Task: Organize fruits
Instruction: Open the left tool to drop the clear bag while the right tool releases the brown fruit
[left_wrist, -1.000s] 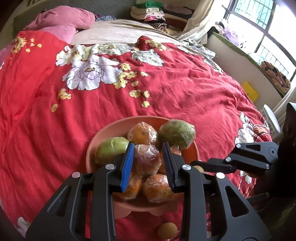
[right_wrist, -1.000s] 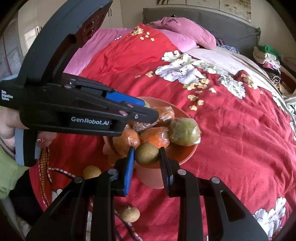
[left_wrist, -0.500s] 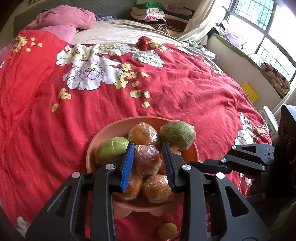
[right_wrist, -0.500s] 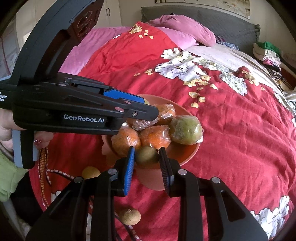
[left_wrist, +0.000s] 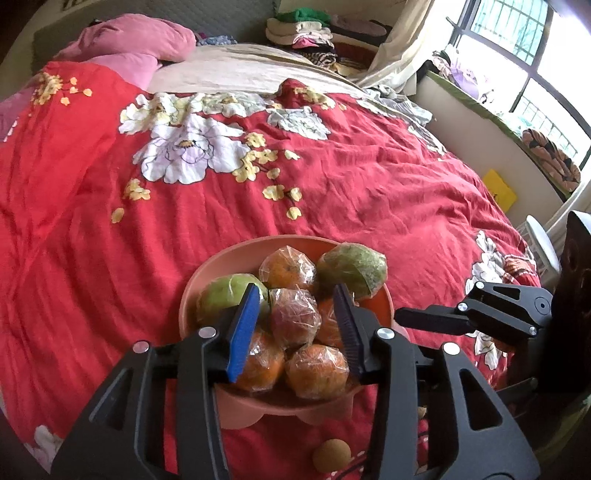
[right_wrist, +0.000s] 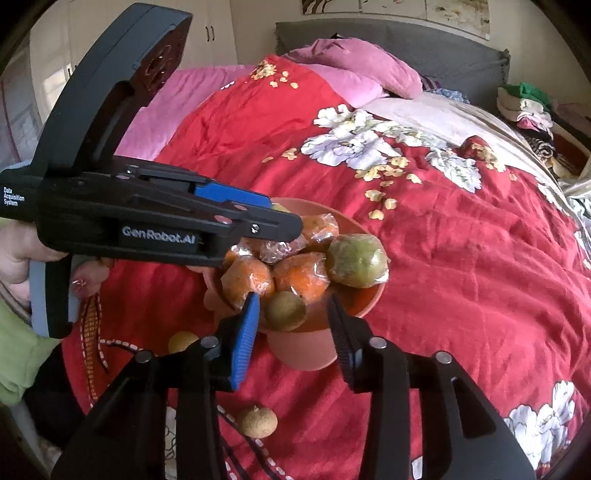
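A salmon-pink bowl (left_wrist: 207, 280) on the red floral bedspread holds several plastic-wrapped oranges, two green fruits and a wrapped red fruit (left_wrist: 295, 317). My left gripper (left_wrist: 295, 292) hangs over the pile with its jaws opening. The red fruit lies between the pads, with a gap on each side. In the right wrist view my right gripper (right_wrist: 292, 298) is at the bowl's (right_wrist: 364, 306) near edge, its jaws also opening. A small brown-green round fruit (right_wrist: 285, 311) rests there between the pads, untouched. The left gripper's body (right_wrist: 177, 225) crosses that view above the bowl.
Small round fruits lie loose on the bedspread near the bowl: a yellow one (right_wrist: 183, 341) and a brown one (right_wrist: 257, 421), with one seen below the bowl (left_wrist: 331, 456). A hand (right_wrist: 22, 258) holds the left gripper. Pink pillows (left_wrist: 140, 40) lie at the bed's head.
Both grippers' jaws have spread apart. The left one has let go of the wrapped red fruit, the right one of the small brown-green fruit. Neither hand has shifted noticeably.
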